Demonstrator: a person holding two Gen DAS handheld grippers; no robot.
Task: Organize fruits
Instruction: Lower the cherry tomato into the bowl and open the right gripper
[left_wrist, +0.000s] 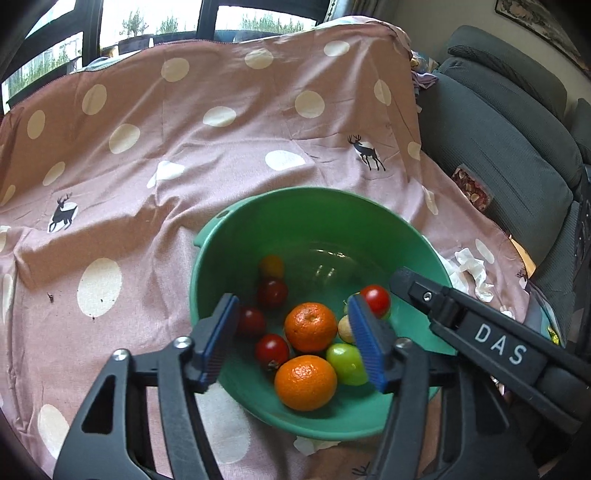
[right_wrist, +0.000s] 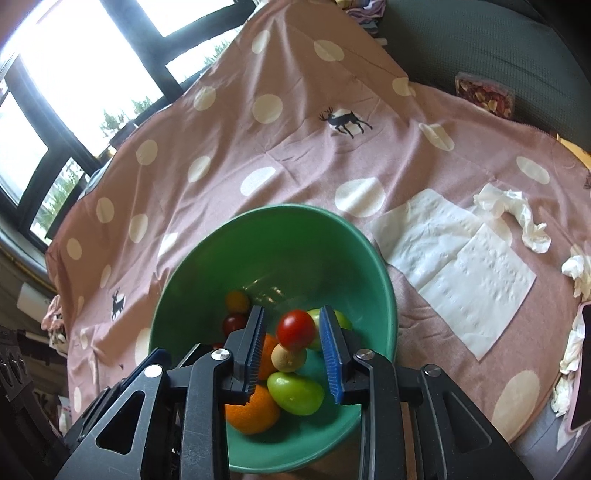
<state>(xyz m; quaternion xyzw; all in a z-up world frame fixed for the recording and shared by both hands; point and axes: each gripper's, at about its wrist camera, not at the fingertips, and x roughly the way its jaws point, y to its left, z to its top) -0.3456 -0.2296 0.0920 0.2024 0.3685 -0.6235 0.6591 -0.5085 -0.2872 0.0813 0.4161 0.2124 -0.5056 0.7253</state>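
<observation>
Green bowl (left_wrist: 258, 221) on spotted cloth (left_wrist: 147, 147), holds all fruit: oranges (left_wrist: 309, 326), cherry tomatoes (left_wrist: 272, 350).
Left gripper (left_wrist: 291, 341) jaws wide, empty, over bowl.
Right gripper (right_wrist: 293, 350) jaws half open straddling red tomato (right_wrist: 296, 329), not clamped; likely lining up pick.

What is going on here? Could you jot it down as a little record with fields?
Setting: pink dotted cloth with deer prints
Container: green bowl
Fruit in bowl: two oranges, green fruits, several cherry tomatoes, one small pale round fruit
Left gripper: open, empty, above the bowl
Right gripper: open, around the red tomato; contact unclear
Beside bowl: flat paper towels, crumpled tissues
</observation>
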